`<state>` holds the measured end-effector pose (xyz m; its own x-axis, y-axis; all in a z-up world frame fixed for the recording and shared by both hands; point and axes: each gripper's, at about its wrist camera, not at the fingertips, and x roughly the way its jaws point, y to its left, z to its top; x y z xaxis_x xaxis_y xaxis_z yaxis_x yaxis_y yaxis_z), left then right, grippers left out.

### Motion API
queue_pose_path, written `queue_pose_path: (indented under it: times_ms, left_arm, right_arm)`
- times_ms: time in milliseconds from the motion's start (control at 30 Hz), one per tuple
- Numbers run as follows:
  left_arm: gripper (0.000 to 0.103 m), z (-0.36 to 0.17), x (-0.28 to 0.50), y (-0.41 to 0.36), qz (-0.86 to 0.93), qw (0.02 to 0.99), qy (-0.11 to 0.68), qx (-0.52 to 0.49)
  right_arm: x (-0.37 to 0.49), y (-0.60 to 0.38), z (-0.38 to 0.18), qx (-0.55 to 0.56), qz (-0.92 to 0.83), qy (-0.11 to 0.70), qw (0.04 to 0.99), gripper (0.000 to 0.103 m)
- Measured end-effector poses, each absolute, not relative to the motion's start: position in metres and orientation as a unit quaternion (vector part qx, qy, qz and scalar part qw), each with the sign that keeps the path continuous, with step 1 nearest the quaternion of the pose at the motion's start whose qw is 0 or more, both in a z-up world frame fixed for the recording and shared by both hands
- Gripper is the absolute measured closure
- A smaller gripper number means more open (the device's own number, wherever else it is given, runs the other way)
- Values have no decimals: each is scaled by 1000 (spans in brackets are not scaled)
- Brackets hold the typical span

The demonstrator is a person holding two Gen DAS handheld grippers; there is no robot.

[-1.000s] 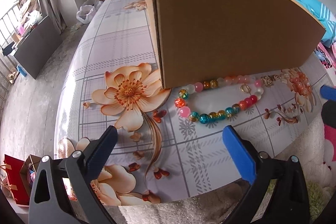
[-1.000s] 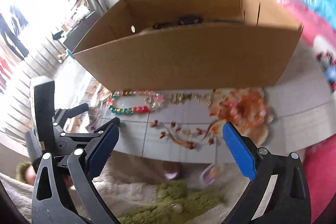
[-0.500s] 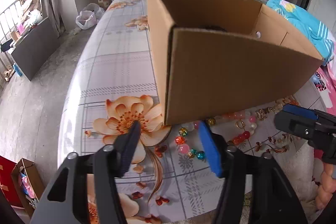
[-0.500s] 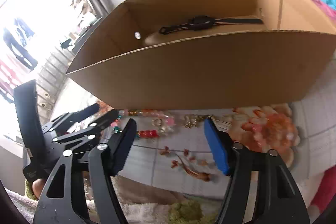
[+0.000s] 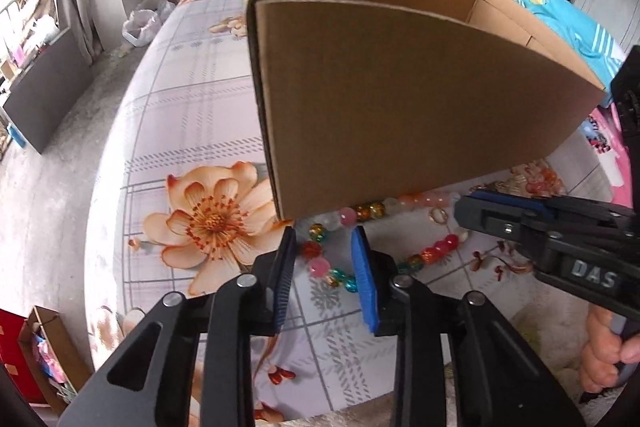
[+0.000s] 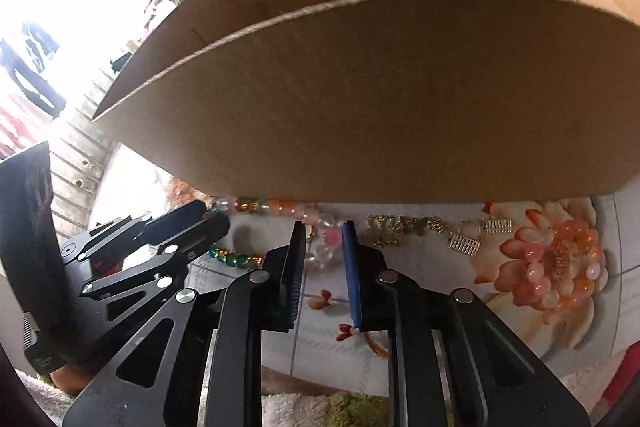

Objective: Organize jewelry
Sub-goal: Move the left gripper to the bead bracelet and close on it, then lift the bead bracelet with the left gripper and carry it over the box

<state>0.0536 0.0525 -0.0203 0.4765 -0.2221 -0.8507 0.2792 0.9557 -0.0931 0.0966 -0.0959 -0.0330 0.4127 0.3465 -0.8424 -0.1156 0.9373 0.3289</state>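
The bead necklace lies in a loop on the flowered surface, pressed close against the near wall of the cardboard box. The left tool hangs over the loop's left end: an orange bead and a pink bead sit in the gap between its blue pads, but the pads do not press on them, and the jaws are closing. In the right wrist view the right tool is over the loop's right end, with a pink bead and pale beads between its narrowing fingers; these jaws are closing too, and no pad visibly bears on a bead. A gold chain with small charms lies just to the right of that tool, near the printed orange flower.

A second ago both tools stood spread wide, with the necklace well ahead of their tips. Since then each pair of fingers has drawn in to a narrow gap and come forward over the beads. The box now fills far more of the right view, hiding its inside. The right tool has also come into the left view, at the right edge.

Raised letters on the right tool's body read "DAS"; the rest is cut off by a hand.
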Motion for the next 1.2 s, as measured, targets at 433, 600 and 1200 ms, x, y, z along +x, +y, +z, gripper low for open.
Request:
queue_pose_path:
  times_ms: [433,600,1200]
  left_arm:
    - [84,-17,52,46,-151,859,489,26]
    - [84,-15,49,50,-156,857,490,26]
    - [94,-12,40,26,-148,865,474,70]
  right_arm:
    - [96,-74,-25,69,142,516,842,95]
    - [79,-78,-13,85,154,513,840,95]
    - [69,-102,-12,107,174,504,839,95]
